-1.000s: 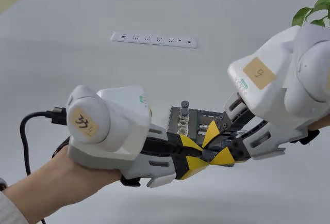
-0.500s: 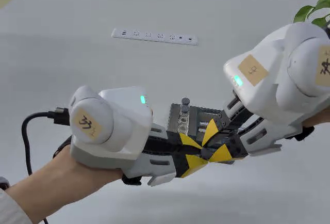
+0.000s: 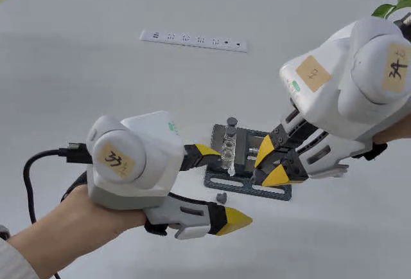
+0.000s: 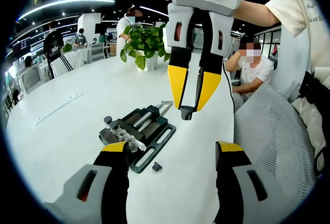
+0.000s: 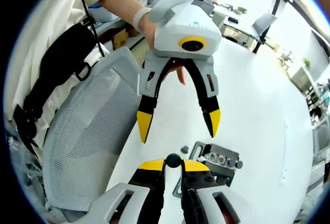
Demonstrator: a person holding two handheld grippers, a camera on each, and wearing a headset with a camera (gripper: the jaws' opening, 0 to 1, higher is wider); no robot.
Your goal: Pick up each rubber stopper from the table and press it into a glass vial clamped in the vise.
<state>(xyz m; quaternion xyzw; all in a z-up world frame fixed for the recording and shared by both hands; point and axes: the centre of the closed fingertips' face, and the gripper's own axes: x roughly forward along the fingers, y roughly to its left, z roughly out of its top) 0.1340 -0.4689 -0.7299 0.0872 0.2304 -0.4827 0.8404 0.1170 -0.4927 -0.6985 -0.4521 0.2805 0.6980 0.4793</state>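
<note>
The right gripper (image 3: 258, 173) points down at the black metal vise (image 3: 257, 188), its jaws shut tight on a small dark grey rubber stopper (image 4: 186, 114). The left gripper (image 3: 220, 186) reaches in from the vise's other side, its jaws wide apart and holding nothing. Another small grey stopper (image 3: 221, 197) lies just beside the vise.

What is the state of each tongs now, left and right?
Left tongs: open, holding nothing.
Right tongs: closed on a rubber stopper.

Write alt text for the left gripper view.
The right claw hangs above a white table, shut on a dark rubber stopper. On the table a vise holds glass vials, a loose stopper lies beside the vise, and the left claw stands open.
</note>
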